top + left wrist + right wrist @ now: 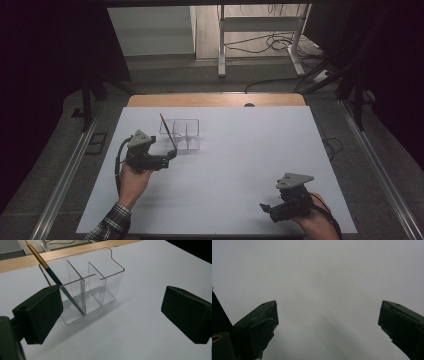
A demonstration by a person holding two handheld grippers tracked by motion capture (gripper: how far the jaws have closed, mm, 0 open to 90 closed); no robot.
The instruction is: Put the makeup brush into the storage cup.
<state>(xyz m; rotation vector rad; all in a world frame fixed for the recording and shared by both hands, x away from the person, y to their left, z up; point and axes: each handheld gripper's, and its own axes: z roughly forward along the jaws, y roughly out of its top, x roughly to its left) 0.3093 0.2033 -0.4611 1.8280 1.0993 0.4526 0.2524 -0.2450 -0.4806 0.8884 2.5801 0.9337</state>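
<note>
Now pencil (pixel 53 277) aslant in organizer (pixel 100 282), tip down; both tools wide.

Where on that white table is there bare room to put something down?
Most of the white table is bare: the wide stretch between the clear organizer and the right gripper, and the far right side up to the wooden edge. It is crowded only near the left gripper, beside the organizer and the brush leaning in it.
</note>
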